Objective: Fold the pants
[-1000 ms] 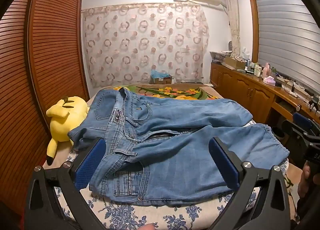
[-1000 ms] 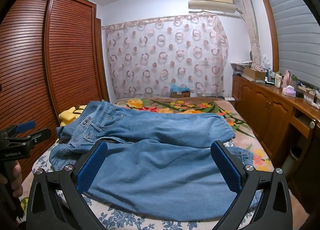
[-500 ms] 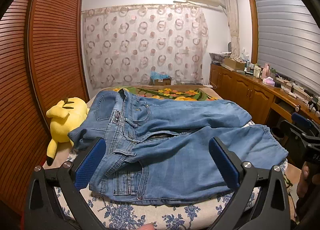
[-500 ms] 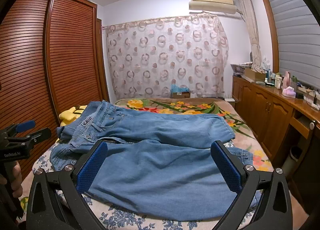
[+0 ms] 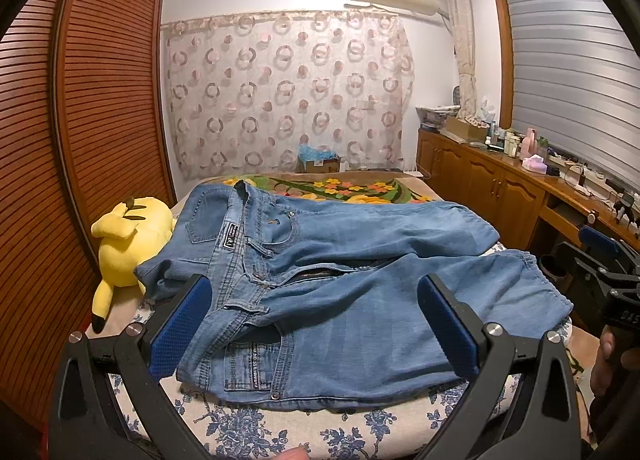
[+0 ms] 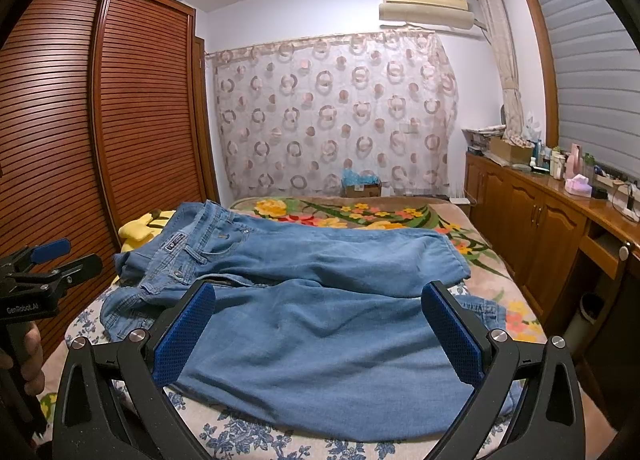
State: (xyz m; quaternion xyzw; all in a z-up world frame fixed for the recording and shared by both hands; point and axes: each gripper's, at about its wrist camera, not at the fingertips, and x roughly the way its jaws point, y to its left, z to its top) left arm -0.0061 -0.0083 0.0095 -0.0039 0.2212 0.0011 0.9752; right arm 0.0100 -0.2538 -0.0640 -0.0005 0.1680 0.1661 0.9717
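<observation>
Light blue jeans (image 5: pixel 340 284) lie spread across the bed, waistband to the left and both legs running right, the near leg partly over the far one. In the right wrist view the same jeans (image 6: pixel 320 324) fill the bed's front. My left gripper (image 5: pixel 314 324) hovers open in front of the waistband and near pocket, holding nothing. Above the near leg, my right gripper (image 6: pixel 318 334) is open too, with no cloth between its blue pads. Each gripper also shows at the edge of the other's view, held in a hand.
A yellow plush toy (image 5: pixel 124 244) lies at the bed's left edge by the slatted wardrobe (image 5: pixel 72 147). A floral blanket (image 6: pixel 360 215) covers the far half of the bed. Wooden cabinets (image 6: pixel 552 236) with bottles line the right wall.
Both grippers have drifted slightly; the view barely shifts. The jeans lie as before and both grippers stay open.
</observation>
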